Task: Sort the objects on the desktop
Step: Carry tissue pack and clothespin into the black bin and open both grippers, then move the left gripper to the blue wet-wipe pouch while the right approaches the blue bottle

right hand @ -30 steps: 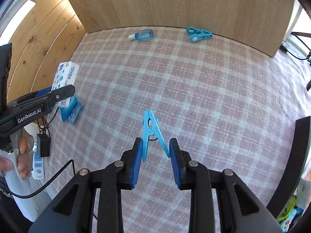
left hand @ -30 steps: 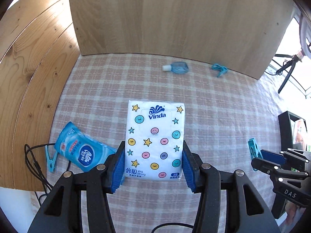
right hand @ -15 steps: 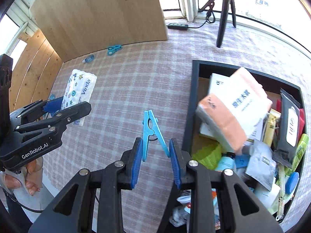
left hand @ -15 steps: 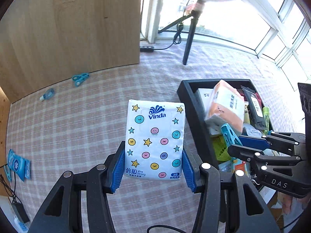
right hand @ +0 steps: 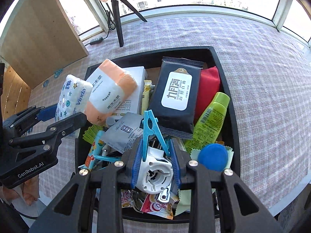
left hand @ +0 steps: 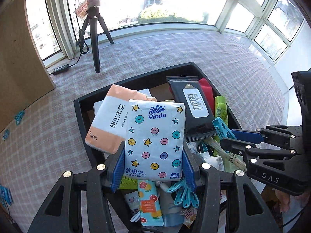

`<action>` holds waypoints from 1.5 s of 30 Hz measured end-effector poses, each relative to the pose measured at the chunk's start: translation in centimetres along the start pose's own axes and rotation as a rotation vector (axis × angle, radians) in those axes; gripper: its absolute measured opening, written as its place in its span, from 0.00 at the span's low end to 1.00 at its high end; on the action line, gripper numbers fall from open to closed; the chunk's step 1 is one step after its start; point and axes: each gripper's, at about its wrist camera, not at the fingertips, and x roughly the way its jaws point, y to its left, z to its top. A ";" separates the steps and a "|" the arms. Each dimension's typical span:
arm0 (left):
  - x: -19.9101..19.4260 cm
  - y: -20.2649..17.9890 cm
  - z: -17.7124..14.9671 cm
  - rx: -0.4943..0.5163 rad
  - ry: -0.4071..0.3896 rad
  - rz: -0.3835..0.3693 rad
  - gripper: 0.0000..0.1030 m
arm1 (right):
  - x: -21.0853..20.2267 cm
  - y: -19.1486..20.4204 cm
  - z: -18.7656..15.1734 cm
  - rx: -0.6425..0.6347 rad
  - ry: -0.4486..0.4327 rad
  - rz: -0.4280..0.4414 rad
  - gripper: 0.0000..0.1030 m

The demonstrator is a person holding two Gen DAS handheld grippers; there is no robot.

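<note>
My left gripper (left hand: 153,167) is shut on a white Vinda tissue pack (left hand: 154,141) with stars and smiley dots, held above the black bin (left hand: 83,104); the pack also shows in the right wrist view (right hand: 72,97). My right gripper (right hand: 155,159) is shut on a blue clothes peg (right hand: 151,134), held over the middle of the bin (right hand: 233,116). The peg and right gripper also show in the left wrist view (left hand: 221,130). The left gripper shows at left in the right wrist view (right hand: 58,116).
The bin holds an orange-and-white tissue pack (right hand: 110,93), a black wipes pack (right hand: 176,95), a red pouch (right hand: 208,89), a green bottle (right hand: 211,116), a blue lid (right hand: 213,156) and several sachets. A tripod (left hand: 95,38) stands behind. Blue pegs (left hand: 19,116) lie by the wooden board.
Both grippers have swung right from the checked cloth to over the black bin, still holding the tissue pack and the peg.
</note>
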 end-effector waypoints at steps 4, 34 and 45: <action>1.2 -2.2 0.9 0.030 0.010 -0.012 0.50 | 0.2 -2.1 0.0 0.021 0.001 -0.004 0.27; -5.0 16.5 -5.8 -0.292 -0.031 0.168 0.66 | 1.3 10.5 3.2 -0.147 -0.014 0.108 0.45; -8.8 33.4 -15.0 -0.601 -0.037 0.306 0.66 | 4.8 26.2 5.1 -0.364 0.033 0.187 0.45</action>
